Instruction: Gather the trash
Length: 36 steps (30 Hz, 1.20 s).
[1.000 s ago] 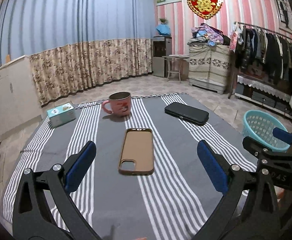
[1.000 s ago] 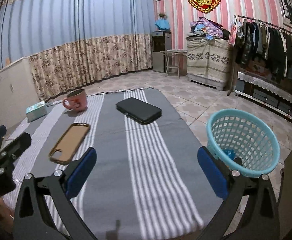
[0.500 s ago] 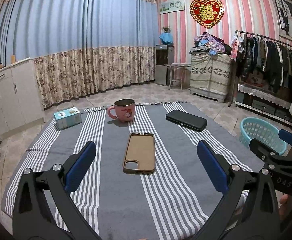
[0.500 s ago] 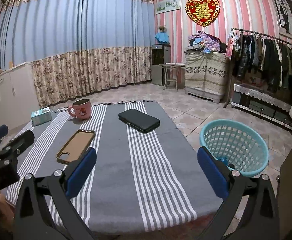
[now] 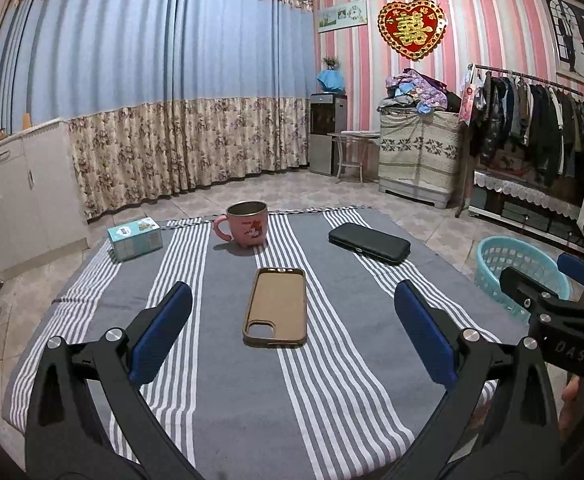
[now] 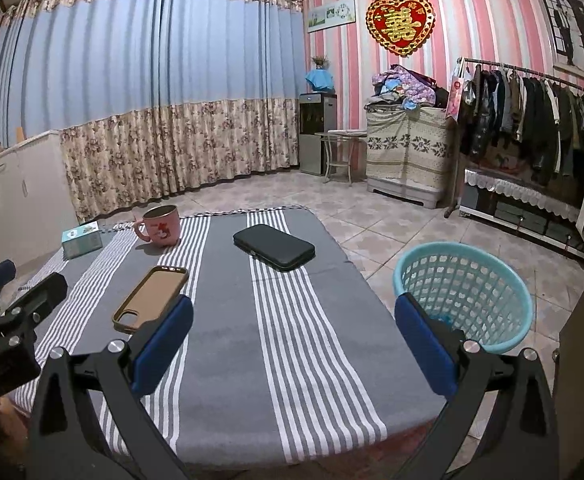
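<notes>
Basket (image 6: 464,292) just right of right hand-held gripper (image 6: 292,344) | both hand-held grippers wide, empty

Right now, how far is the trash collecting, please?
Seems nearly done: something small and blue lies in the basket. In hand: nothing; left gripper and right gripper are open. On the cloth only mug, box and two cases remain, no obvious trash.
</notes>
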Each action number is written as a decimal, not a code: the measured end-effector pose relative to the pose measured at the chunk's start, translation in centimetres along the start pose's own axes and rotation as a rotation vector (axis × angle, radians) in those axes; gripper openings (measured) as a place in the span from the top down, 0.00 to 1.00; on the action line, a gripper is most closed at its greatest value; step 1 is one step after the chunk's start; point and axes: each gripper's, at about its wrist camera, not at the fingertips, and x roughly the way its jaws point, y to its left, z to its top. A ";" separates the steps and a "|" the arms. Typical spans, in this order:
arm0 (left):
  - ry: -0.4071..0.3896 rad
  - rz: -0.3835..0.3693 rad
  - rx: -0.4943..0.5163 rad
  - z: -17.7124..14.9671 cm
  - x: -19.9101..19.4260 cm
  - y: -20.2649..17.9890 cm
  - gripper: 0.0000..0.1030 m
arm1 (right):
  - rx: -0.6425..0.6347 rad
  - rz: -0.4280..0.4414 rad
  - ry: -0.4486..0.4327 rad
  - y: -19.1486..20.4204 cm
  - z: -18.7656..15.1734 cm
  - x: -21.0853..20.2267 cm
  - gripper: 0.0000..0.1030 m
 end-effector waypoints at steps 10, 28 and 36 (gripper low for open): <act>-0.007 -0.014 -0.007 0.3 -0.4 0.1 0.05 | -0.005 -0.009 0.001 -0.2 0.1 -0.1 0.04; -0.005 -0.018 -0.008 0.7 -0.5 0.0 0.05 | -0.013 -0.020 -0.003 -0.4 0.5 -0.2 0.04; -0.002 -0.017 -0.011 0.9 -0.5 0.0 0.05 | -0.016 -0.021 -0.003 -0.5 0.6 -0.2 0.04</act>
